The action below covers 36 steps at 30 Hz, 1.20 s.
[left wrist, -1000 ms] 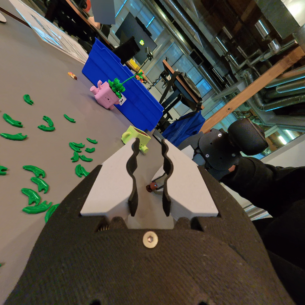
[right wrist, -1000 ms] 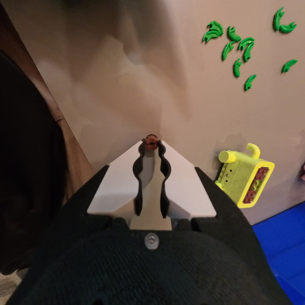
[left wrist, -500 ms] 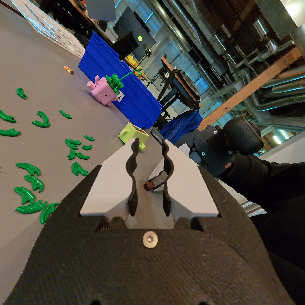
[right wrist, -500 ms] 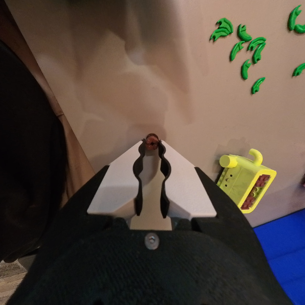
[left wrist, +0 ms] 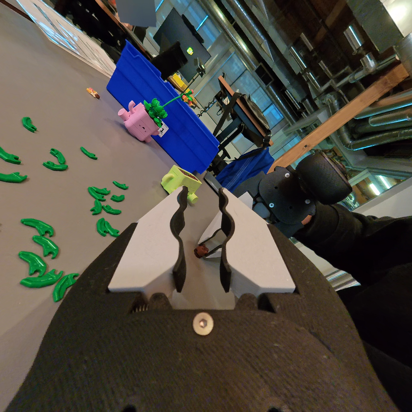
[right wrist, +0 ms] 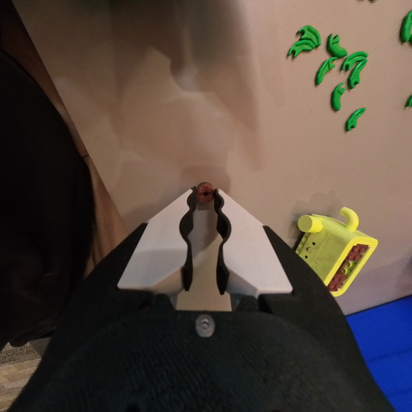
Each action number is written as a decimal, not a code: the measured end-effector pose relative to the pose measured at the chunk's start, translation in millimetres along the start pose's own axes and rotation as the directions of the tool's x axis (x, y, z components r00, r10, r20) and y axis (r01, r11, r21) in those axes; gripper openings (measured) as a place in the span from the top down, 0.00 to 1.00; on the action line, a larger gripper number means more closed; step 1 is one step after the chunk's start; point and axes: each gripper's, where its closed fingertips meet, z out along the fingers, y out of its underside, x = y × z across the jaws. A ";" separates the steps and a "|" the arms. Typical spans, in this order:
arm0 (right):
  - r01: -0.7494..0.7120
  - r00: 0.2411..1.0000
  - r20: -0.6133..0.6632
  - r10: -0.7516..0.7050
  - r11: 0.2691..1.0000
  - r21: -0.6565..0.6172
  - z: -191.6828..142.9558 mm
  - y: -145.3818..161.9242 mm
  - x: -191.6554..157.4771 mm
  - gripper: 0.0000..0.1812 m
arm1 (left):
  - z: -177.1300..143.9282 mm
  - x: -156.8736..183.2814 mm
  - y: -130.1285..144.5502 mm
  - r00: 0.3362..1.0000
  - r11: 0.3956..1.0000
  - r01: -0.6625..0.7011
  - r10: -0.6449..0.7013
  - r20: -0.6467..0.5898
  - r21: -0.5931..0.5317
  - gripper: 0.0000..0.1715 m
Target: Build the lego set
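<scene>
1. A small round brown lego piece (right wrist: 205, 195) is pinched at the very tips of the right gripper (right wrist: 204, 194), above the tabletop (right wrist: 156, 89) near its edge.
2. The left gripper (left wrist: 201, 192) is spread and empty; that brown piece shows between its fingers, farther off.
3. A lime-yellow lego pot (right wrist: 336, 252) lies tipped beside the blue bin (left wrist: 160, 111).
4. A pink lego pot (left wrist: 139, 122) with a plant stands against the bin's wall.
5. Green leaf pieces (left wrist: 40, 252) are scattered across the tabletop.
</scene>
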 end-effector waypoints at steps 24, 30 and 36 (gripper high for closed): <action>0.027 0.999 -0.042 -0.032 0.994 -0.102 5.4 2.4 0.3 0.92 | -1.0 -5.6 2.5 1.000 1.000 -0.010 0.010 0.017 -0.015 0.85; 0.085 0.990 -0.113 -0.087 0.996 -0.022 4.3 -0.4 1.7 0.92 | 1.9 1.5 6.6 0.999 0.999 -0.038 0.038 -0.014 -0.034 0.84; 0.299 0.817 -0.570 -0.084 0.908 0.293 -56.7 -31.4 34.8 0.92 | 1.8 13.4 5.6 0.996 1.000 0.007 -0.008 -0.085 -0.015 0.75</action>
